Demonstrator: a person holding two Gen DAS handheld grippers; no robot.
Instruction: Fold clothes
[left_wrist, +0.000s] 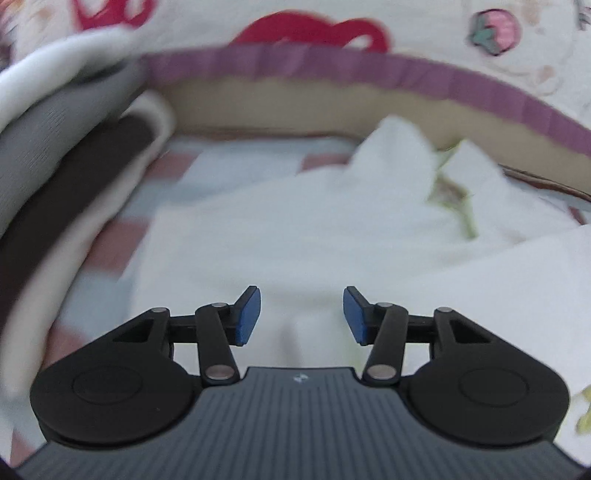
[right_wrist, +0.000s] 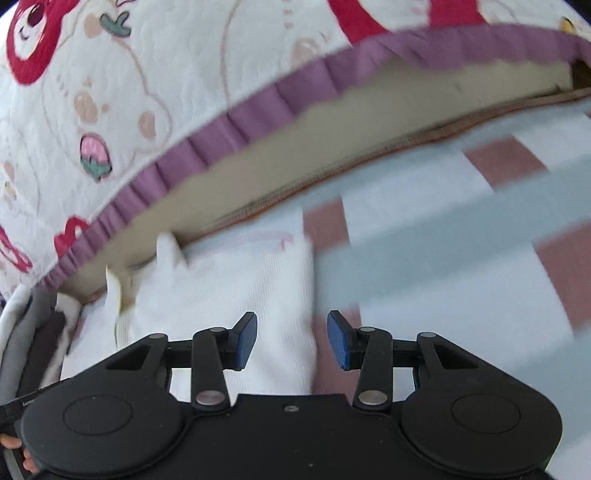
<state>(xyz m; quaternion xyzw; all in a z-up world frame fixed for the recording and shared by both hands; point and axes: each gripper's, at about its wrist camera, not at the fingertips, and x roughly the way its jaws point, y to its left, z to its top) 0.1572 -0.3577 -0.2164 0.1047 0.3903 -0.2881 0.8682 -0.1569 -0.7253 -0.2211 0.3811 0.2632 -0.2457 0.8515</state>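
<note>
Through the left wrist camera I see a white garment (left_wrist: 295, 236) lying crumpled on a checked sheet (left_wrist: 110, 236) of pale blue, white and dusty pink squares. The cloth rises into two soft peaks toward the back right, with a faint green and brown print (left_wrist: 454, 199) showing in a crease between them. My left gripper (left_wrist: 301, 315) hangs over the near part of the garment with its blue pads (left_wrist: 247, 315) spread wide and nothing between them; I cannot tell whether they touch the cloth. To the left sits a stack of folded clothes (left_wrist: 66, 147) in white, grey and dark brown, cut off by the frame edge. Behind runs a quilted cushion (left_wrist: 443, 33) with a purple ruffled trim (left_wrist: 332, 66) and red cartoon prints. The whole view is motion-blurred, so fabric detail is lost.

Through the right wrist camera the same white garment (right_wrist: 240, 288) shows a fine ribbed knit and a straight right edge lying on the checked sheet (right_wrist: 443, 229). My right gripper (right_wrist: 291, 339) is spread wide and empty, straddling that edge: the left pad (right_wrist: 246, 339) over the white cloth, the right pad over the sheet. The cushion (right_wrist: 147, 92) with its purple trim (right_wrist: 229, 129) fills the upper left. A fingertip (right_wrist: 14, 443) peeks out at the lower left corner; the rest of the hand is hidden.
</note>
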